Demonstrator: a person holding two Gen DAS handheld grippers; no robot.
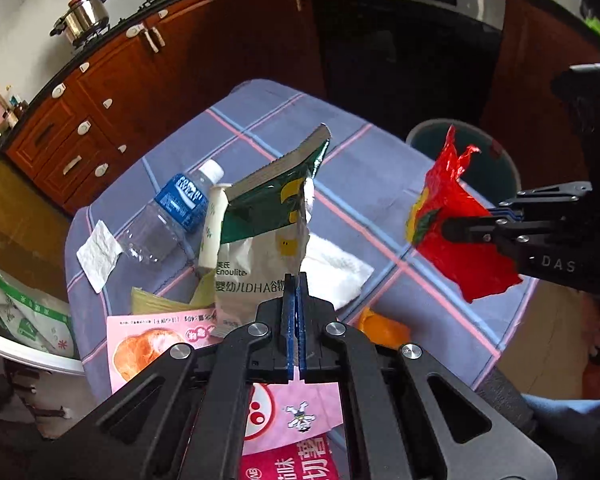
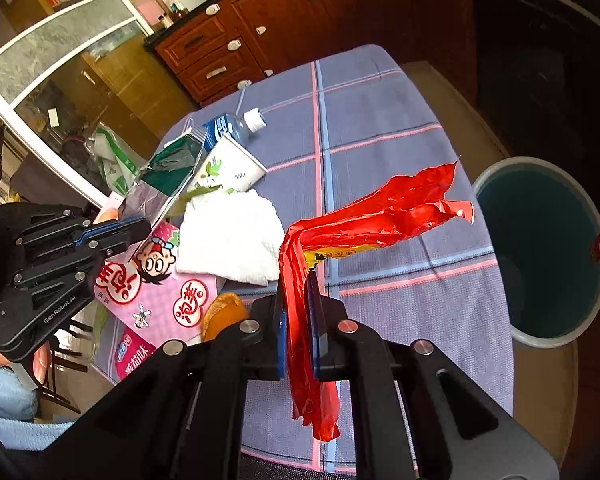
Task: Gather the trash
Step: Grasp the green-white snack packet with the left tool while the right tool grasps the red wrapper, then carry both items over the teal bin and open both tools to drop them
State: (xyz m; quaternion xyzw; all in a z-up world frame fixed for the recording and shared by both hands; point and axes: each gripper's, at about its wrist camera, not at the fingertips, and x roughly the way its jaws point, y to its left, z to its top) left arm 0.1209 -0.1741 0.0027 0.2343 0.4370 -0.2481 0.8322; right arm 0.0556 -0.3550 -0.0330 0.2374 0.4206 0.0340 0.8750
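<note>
My left gripper (image 1: pixel 297 280) is shut on a green and white food pouch (image 1: pixel 266 232), which stands up above the table. The same pouch (image 2: pixel 172 178) shows in the right wrist view, pinched by the left gripper (image 2: pixel 140 226). My right gripper (image 2: pixel 300 280) is shut on a crumpled red wrapper (image 2: pixel 380 216), lifted off the cloth and reaching toward a round bin (image 2: pixel 540 252) beside the table. In the left wrist view the red wrapper (image 1: pixel 456 224) hangs from the right gripper (image 1: pixel 450 228) in front of the bin (image 1: pixel 496 168).
On the blue checked tablecloth (image 2: pixel 380 112) lie a clear water bottle (image 1: pixel 168 216), a white tube (image 2: pixel 228 168), a white tissue (image 2: pixel 232 236), a small paper scrap (image 1: pixel 98 254), a pink snack packet (image 2: pixel 160 284) and orange peel (image 2: pixel 224 314). Brown kitchen cabinets (image 1: pixel 140 80) stand behind.
</note>
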